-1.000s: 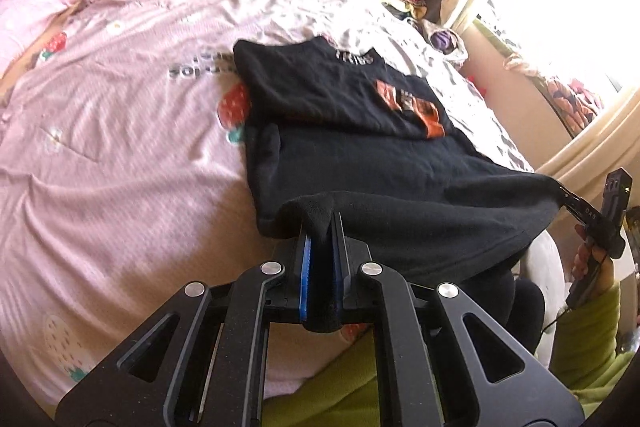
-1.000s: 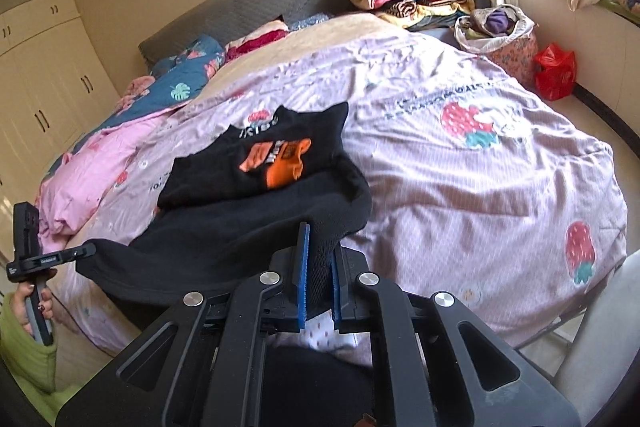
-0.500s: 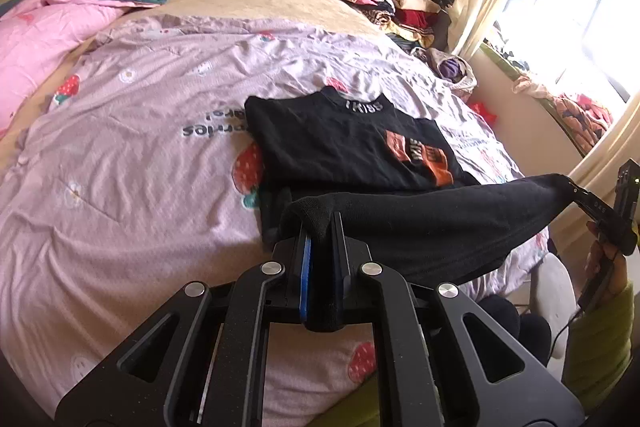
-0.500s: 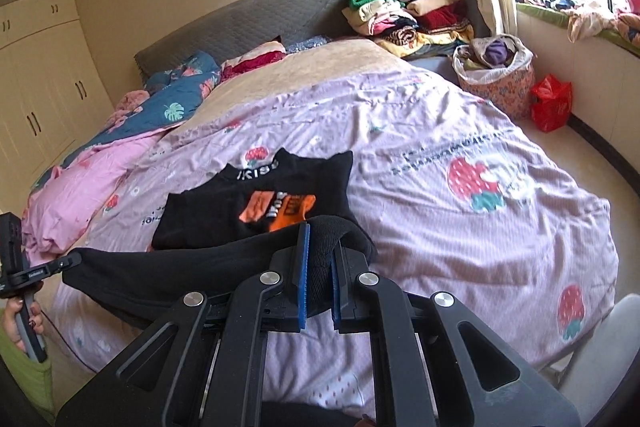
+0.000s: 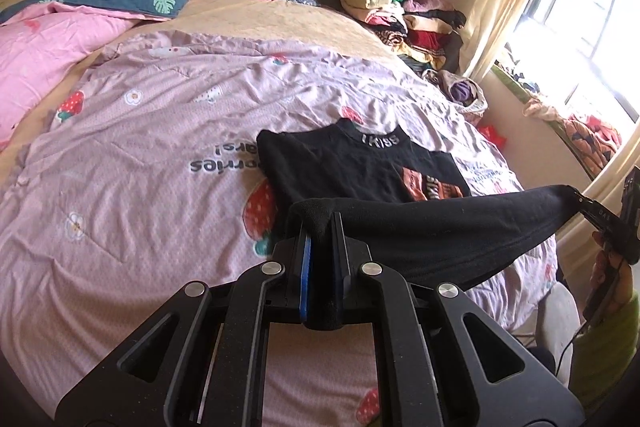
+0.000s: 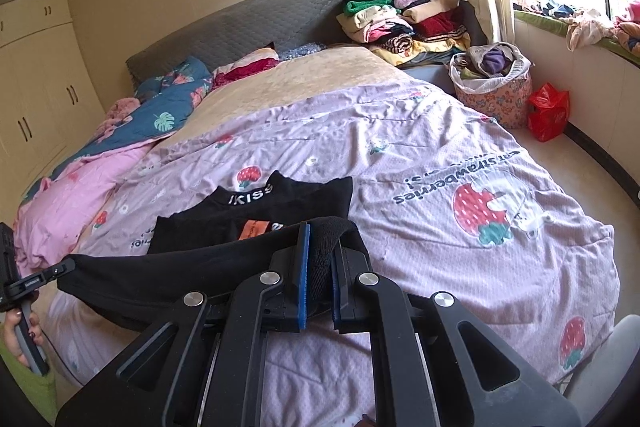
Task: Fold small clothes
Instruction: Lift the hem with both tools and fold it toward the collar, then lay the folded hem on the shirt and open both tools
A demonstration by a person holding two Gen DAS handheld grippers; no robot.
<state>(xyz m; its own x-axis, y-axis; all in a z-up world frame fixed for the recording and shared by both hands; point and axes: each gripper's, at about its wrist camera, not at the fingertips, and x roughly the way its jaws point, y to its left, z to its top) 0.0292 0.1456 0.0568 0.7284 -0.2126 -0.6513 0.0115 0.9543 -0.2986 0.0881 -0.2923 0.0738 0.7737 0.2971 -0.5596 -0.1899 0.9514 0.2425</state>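
Left gripper: held low over the near edge of the bed, pointing toward the headboard; jaws nearly closed, pinching a thick bunched fold of the shirt's hem corner between blue-lined pads.
Right gripper: level with the left one, off to its right, also aimed up the bed; jaws clamped on the other hem corner, black cloth bulging out over the fingertips.
Right hand: seen from the left camera, wrapped round the gripper handle, green sleeve below it.
Left hand: at the frame edge in the right camera, dark-painted nails on a grey grip.
Shirt: black, soft and matte, a thick knit; collar end lies flat on the quilt with white lettering on the neckband and an orange print on the chest; hem end is lifted and stretched into a taut band between the two grippers, sagging slightly in the middle.
Quilt: lilac, thin, wrinkled, printed with strawberries and dark lettering.
Headboard: grey, quilted.
Clothes pile: folded, mixed colours, stacked by the headboard.
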